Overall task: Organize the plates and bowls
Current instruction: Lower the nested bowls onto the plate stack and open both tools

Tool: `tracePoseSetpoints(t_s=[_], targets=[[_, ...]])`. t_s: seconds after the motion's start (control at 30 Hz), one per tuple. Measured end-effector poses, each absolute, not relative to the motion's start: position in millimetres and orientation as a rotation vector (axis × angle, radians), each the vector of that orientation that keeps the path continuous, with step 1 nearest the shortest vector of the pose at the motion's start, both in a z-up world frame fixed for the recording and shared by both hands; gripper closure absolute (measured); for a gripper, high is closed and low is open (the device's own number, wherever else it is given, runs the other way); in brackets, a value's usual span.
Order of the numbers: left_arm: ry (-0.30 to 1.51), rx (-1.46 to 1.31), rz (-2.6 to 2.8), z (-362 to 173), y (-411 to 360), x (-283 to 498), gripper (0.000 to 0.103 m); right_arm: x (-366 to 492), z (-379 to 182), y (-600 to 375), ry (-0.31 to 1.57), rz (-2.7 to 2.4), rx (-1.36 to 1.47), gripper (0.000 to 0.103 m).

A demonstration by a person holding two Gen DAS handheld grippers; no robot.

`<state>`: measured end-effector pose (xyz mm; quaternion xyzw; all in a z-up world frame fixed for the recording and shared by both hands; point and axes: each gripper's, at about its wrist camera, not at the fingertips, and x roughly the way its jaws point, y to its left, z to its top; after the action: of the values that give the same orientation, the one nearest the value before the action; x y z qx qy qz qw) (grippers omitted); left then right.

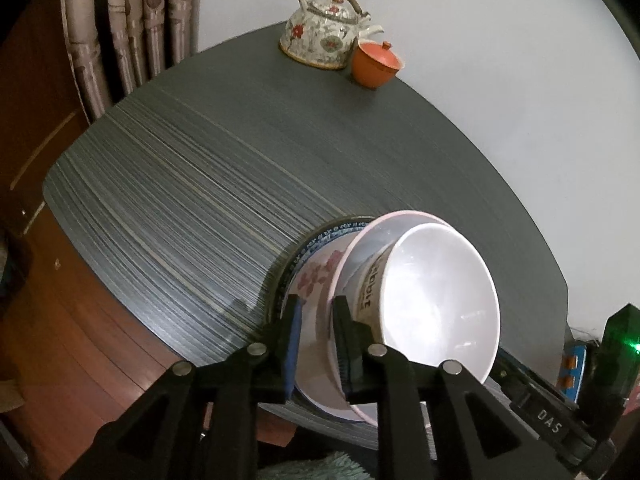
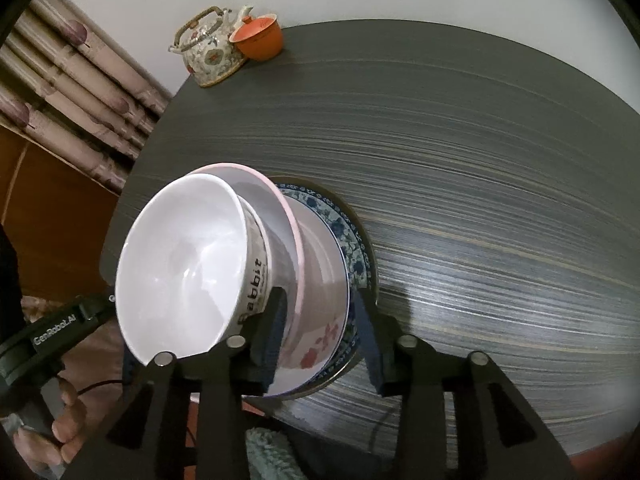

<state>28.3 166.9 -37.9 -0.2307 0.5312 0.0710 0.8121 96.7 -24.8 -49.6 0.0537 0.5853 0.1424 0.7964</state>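
A stack of dishes stands at the near edge of the dark table (image 1: pixel 192 184). A white "Rabbit" bowl (image 1: pixel 440 296) (image 2: pixel 184 268) sits inside a pink-rimmed floral bowl (image 1: pixel 316 280) (image 2: pixel 316 292), which rests on a blue patterned plate (image 2: pixel 352 248) (image 1: pixel 340 229). My left gripper (image 1: pixel 316 344) is shut on the wall of the pink-rimmed bowl from one side. My right gripper (image 2: pixel 320 336) straddles the opposite side of the pink bowl and the plate rim, with its fingers (image 2: pixel 370 344) set wider.
A floral teapot (image 1: pixel 326 28) (image 2: pixel 212 50) and an orange lidded cup (image 1: pixel 378 64) (image 2: pixel 260 40) stand at the table's far edge by the white wall. Curtains (image 1: pixel 132 24) hang at the left. A wooden floor (image 1: pixel 60 320) lies below.
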Motion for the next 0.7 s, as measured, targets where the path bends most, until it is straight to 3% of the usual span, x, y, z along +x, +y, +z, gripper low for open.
tracePoseSetpoints(t_s=[0.27,0.43,0.6,0.7], targets=[[1.059,-0.400,0.232,-12,165,6,0.072,80,-34,-40,1.199,0.322,0.125,0.053],[1.035,-0.330,0.279,-6,155,-6,0.071,63,-25,-44,1.137,0.326,0.089,0.033],[1.018,-0.257,0.302,-2,134,-17,0.067,47,-28,-40,1.117,0.339,0.049,0.028],[1.006,-0.208,0.310,-3,121,-22,0.058,39,-31,-36,1.100,0.343,0.021,0.023]])
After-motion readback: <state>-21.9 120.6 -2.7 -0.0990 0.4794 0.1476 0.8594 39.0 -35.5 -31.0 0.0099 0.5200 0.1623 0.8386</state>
